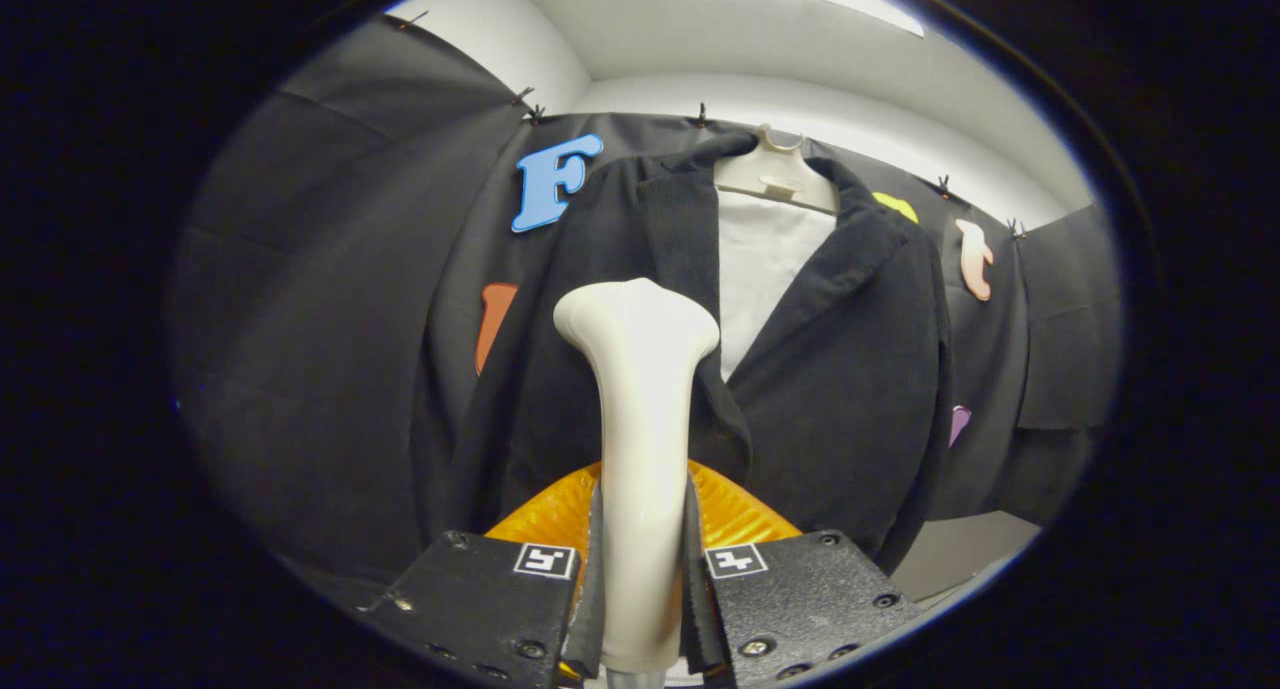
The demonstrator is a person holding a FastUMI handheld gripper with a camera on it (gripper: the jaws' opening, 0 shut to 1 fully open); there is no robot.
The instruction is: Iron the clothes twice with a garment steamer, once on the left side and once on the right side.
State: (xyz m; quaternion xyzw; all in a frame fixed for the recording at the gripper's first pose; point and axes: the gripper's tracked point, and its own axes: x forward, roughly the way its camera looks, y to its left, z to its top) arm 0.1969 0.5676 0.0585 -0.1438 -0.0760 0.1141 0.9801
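Claw (640, 579) clamped on steamer (640, 409), head against jacket (850, 369) left lapel edge.

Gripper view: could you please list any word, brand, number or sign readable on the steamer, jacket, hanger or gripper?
Steamer, clamped between both fingers of the gripper: none readable.
Jacket: none.
Hanger: none.
Gripper: two square black-and-white markers, coded patterns, no letters or numbers.

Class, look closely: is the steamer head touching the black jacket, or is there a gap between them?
Cannot tell. In the gripper view the steamer, clamped in the gripper, overlaps the jacket, but looking along it hides any contact or gap.
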